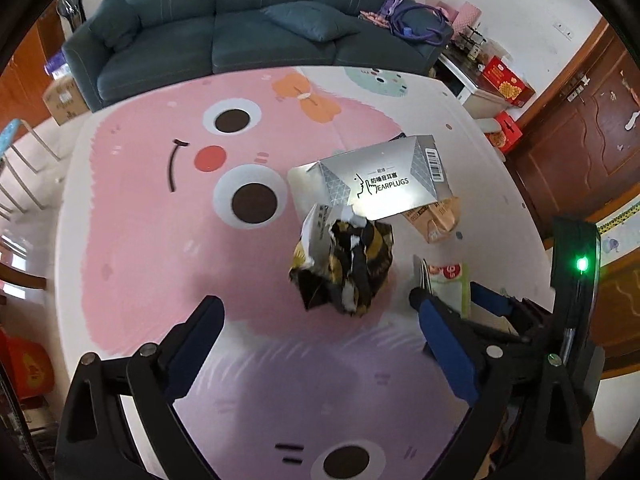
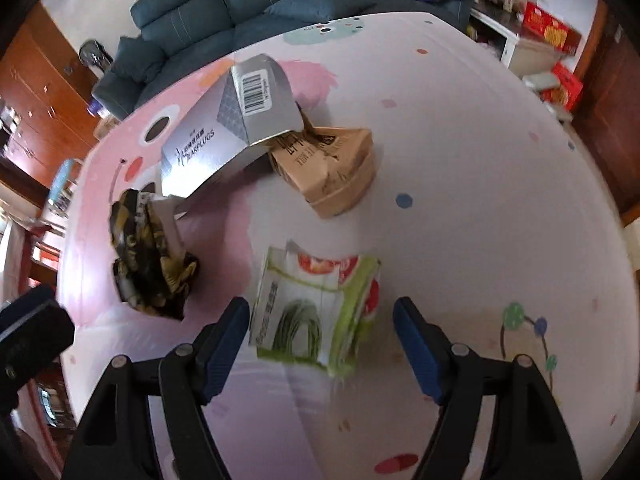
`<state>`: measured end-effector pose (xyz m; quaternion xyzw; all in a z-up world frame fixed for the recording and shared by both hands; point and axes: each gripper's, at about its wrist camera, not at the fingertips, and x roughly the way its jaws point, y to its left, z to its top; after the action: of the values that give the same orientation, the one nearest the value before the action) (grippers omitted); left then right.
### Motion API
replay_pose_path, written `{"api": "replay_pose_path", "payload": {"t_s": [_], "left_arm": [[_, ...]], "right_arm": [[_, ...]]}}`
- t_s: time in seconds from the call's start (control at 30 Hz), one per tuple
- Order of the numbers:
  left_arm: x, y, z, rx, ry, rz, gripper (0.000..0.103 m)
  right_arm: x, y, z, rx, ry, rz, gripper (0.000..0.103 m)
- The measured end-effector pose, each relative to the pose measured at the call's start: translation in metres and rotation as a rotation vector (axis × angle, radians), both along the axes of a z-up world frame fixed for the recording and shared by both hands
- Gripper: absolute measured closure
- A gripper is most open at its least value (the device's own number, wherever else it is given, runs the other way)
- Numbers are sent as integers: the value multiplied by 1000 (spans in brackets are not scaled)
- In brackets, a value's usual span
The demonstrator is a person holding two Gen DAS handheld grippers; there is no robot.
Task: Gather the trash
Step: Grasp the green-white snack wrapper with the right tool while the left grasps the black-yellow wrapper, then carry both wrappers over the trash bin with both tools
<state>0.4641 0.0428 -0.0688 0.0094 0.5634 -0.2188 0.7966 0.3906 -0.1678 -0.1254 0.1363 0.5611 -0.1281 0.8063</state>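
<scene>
Nothing is gathered yet, by the look of it; four bits of trash lie loose on the mat (image 2: 460, 168). Left gripper (image 1: 320, 312) hangs spread wide and empty, the black wrapper (image 1: 348, 268) just at its 12 o'clock; right gripper (image 2: 322, 314) is spread too, the green pack (image 2: 316, 312) between its fingers, seemingly unpinched; further at 12 lie the brown carton (image 2: 336, 172) and silver box (image 2: 232, 124).

Bench (image 1: 140, 240) covered with pink cartoon-face cloth. Behind it: dark teal sofa (image 1: 240, 20) with cushion (image 1: 312, 20). Brown wooden door (image 1: 580, 128) at right. Red boxes (image 1: 506, 80) near a white cabinet (image 1: 472, 92).
</scene>
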Motion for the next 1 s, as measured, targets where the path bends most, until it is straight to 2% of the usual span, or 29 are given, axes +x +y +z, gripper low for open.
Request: {"api": "replay_pose_path", "payload": {"t_s": [0.07,0.13,0.2,0.23,0.53,0.67,0.83,1.0], "left_arm": [[7,-3,-6,-3,20,2,6],[13,-6,-12,-7,43,9,6],[21,-8,-20,-13,79,24,6],[25,-10,-24,-18,95,29,6],[42,-31,-49,23,178,37,7],[47,-32,-56,27,214,60,38],[35,-38,-47,57,130,15,46],[7,-46,-34,108,83,-66,48]], "right_arm": [[0,7,0,-34,8,13,29],[-5,13,1,-97,11,27,39],[-12,16,2,-125,-10,43,62],[-16,16,3,-127,-14,43,65],[-18,1,9,-20,-47,3,70],[-19,-6,11,22,-65,-23,78],[-25,-15,10,61,-62,-44,83],[-46,-23,15,114,-71,-83,85]]}}
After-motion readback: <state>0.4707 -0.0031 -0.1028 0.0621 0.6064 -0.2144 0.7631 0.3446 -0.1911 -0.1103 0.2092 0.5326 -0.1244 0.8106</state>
